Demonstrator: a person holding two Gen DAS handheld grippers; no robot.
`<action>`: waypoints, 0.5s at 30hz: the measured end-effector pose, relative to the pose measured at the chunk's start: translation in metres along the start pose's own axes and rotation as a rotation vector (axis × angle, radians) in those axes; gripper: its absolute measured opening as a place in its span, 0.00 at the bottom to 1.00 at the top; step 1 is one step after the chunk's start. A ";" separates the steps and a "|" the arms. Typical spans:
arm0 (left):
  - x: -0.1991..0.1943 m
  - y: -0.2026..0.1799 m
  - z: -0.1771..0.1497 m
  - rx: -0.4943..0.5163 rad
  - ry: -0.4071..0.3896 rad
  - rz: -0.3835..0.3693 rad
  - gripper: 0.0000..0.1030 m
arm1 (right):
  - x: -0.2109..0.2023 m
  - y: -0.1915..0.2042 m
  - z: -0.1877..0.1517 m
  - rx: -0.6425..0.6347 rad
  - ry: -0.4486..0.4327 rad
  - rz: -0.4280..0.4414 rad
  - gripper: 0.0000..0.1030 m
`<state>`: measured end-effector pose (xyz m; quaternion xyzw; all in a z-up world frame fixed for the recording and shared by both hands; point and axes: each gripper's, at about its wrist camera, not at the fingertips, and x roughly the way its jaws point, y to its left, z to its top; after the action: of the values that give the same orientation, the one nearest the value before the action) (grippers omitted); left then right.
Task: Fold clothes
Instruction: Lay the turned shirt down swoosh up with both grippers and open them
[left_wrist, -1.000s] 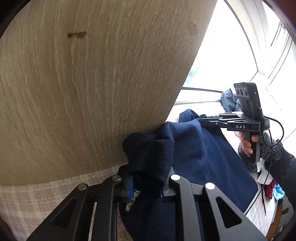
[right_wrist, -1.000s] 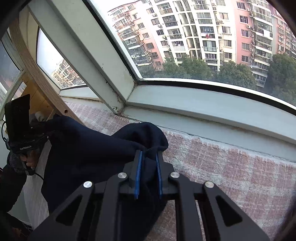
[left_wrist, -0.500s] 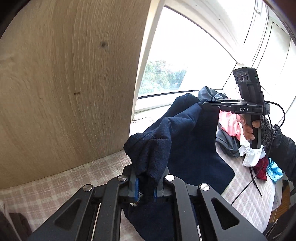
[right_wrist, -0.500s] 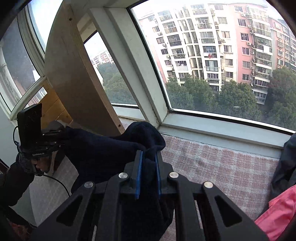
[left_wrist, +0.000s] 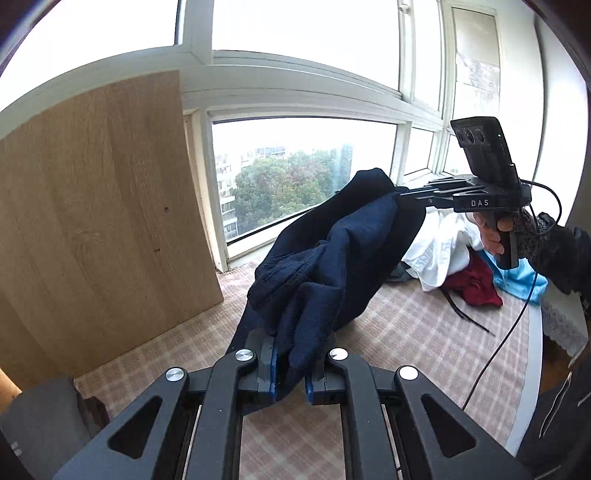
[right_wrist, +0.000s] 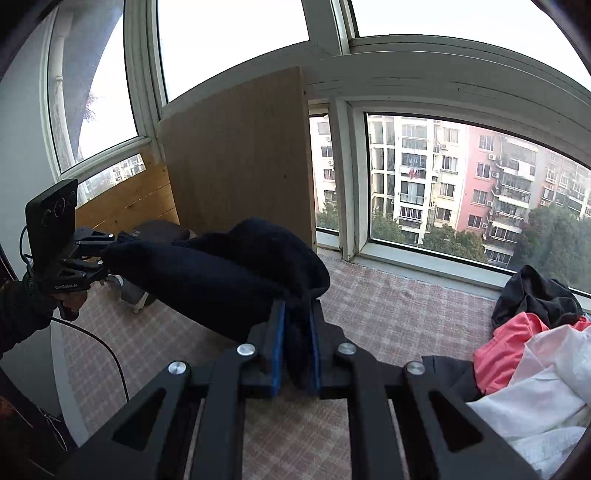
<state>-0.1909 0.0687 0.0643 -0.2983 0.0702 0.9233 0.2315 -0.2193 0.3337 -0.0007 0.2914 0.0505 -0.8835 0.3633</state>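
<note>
Knitwear, a navy sweater (left_wrist: 343, 258), soft, limp and light, is pinched at opposite edges by left gripper (left_wrist: 290, 363) and right gripper (right_wrist: 297, 350).

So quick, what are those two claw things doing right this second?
Left gripper: shut on the navy sweater.
Right gripper: shut on the same navy sweater, at its other end.
</note>
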 end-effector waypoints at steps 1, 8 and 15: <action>-0.010 -0.017 -0.022 0.015 -0.015 -0.028 0.09 | -0.008 0.014 -0.031 -0.002 0.016 -0.015 0.13; -0.038 -0.112 -0.208 -0.023 0.415 -0.149 0.14 | -0.054 0.063 -0.201 0.175 0.360 -0.103 0.18; -0.075 -0.105 -0.186 -0.123 0.307 -0.078 0.16 | -0.071 0.086 -0.153 0.074 0.277 -0.039 0.20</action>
<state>0.0085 0.0821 -0.0418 -0.4520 0.0364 0.8597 0.2351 -0.0485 0.3605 -0.0775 0.4229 0.0730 -0.8429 0.3245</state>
